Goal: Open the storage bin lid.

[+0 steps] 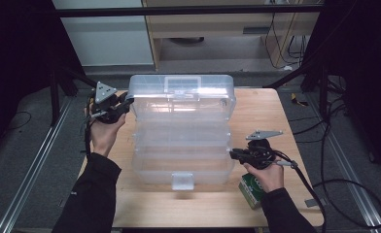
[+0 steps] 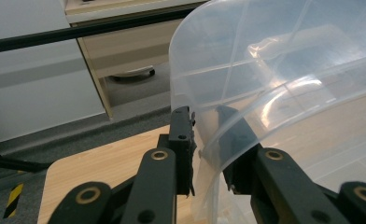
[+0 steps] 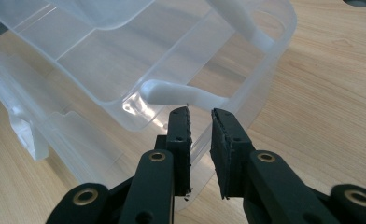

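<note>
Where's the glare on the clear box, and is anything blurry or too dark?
High view: glare whitens the box lid's top edge, and the surroundings fall nearly black. Left gripper view: a bright streak curves across the plastic wall between the left gripper jaws; the background is soft. Right gripper view: a small highlight sits on the rim beyond the right gripper, otherwise evenly lit.

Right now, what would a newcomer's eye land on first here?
The big clear plastic organizer box standing open in tiers at the middle of the wooden table. The left hand-held gripper pinches the raised lid's edge at the far left corner, while the right hand-held gripper closes around the box's right wall; a green packet sits under that hand.
</note>
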